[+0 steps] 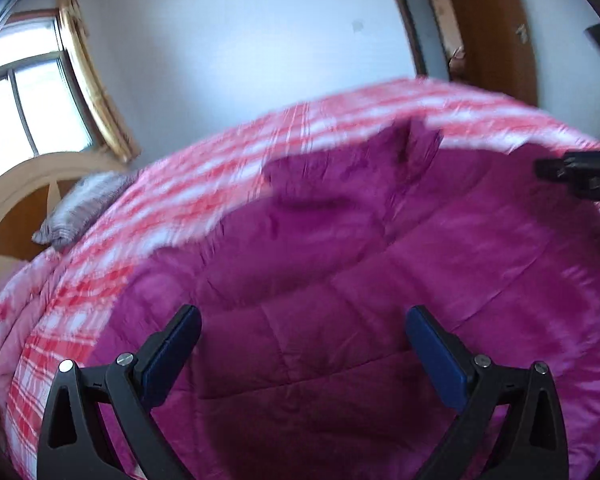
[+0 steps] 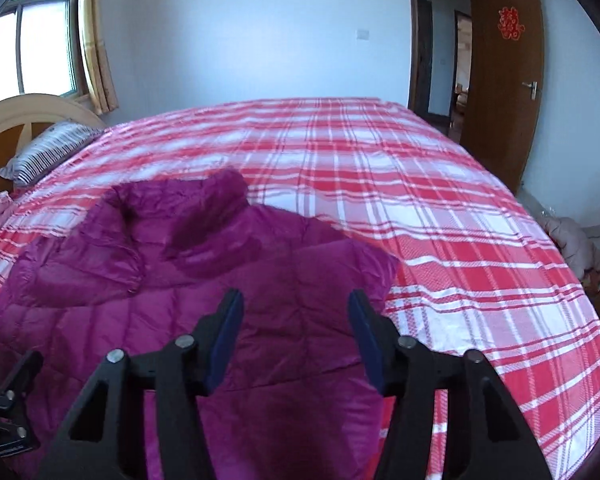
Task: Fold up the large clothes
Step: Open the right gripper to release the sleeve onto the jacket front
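Note:
A magenta quilted puffer jacket (image 2: 180,280) lies spread on the bed, its collar (image 2: 204,196) toward the far side. The left wrist view, blurred, is filled by the same jacket (image 1: 360,280). My left gripper (image 1: 302,324) hovers over the jacket, open, with nothing between its blue pads. My right gripper (image 2: 296,312) is also open above the jacket's right part, its pads apart from the fabric. The right gripper's black tip (image 1: 572,176) shows at the right edge of the left wrist view, and part of the left gripper (image 2: 8,412) at the lower left of the right wrist view.
The bed carries a red and white plaid cover (image 2: 440,220). A striped pillow (image 2: 48,152) lies by the wooden headboard (image 2: 28,108) at the left. A window with yellow curtains (image 2: 96,40) is behind it. A brown door (image 2: 504,80) stands open at the right, with a pale bundle (image 2: 572,240) beside the bed.

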Demonstrator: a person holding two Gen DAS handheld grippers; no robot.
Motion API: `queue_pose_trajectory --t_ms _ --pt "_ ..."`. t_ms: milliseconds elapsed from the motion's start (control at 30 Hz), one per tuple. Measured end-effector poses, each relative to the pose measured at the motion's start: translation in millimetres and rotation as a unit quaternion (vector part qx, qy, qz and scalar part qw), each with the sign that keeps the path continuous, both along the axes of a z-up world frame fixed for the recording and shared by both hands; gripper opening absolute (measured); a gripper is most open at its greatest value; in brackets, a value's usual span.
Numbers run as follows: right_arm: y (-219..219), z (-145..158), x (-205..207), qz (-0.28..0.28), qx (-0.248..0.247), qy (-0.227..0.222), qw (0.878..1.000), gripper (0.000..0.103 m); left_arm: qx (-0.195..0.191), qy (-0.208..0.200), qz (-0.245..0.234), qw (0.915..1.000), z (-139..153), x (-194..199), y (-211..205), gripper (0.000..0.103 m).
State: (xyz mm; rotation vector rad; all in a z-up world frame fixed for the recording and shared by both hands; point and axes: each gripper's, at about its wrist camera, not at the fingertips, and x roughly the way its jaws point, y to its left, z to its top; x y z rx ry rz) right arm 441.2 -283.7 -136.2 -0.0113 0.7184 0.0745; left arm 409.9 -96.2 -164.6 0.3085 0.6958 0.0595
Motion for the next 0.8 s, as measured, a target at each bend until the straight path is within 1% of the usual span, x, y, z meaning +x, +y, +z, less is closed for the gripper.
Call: queue_pose_trajectory --t_ms 33,133,200,267,433,633,800 --pt "3 -6 2 0.002 -0.01 0.005 1.0 0.058 0.0 0.011 0.004 0.9999 -6 3 1 0.102" --pt "11 -23 6 0.012 -0.026 0.021 0.999 0.057 -0.019 0.035 0.008 0.9992 -15 9 7 0.102" --pt "14 -35 6 0.014 -0.038 0.028 0.999 0.057 -0.019 0.044 0.008 0.9988 -19 11 7 0.102" --pt "14 -42 7 0.015 -0.038 0.036 0.998 0.057 -0.014 0.047 0.008 0.9988 -21 13 4 0.102" --pt "11 -49 10 0.015 -0.039 0.047 0.998 0.057 -0.004 0.046 0.01 0.9989 -25 15 0 0.102" --pt "11 -54 13 0.016 -0.035 0.058 0.998 0.057 -0.027 0.056 0.009 0.998 -25 18 6 0.102" --pt "11 -55 13 0.013 -0.036 0.059 0.998 0.057 -0.031 0.056 0.009 0.9979 -26 18 6 0.102"
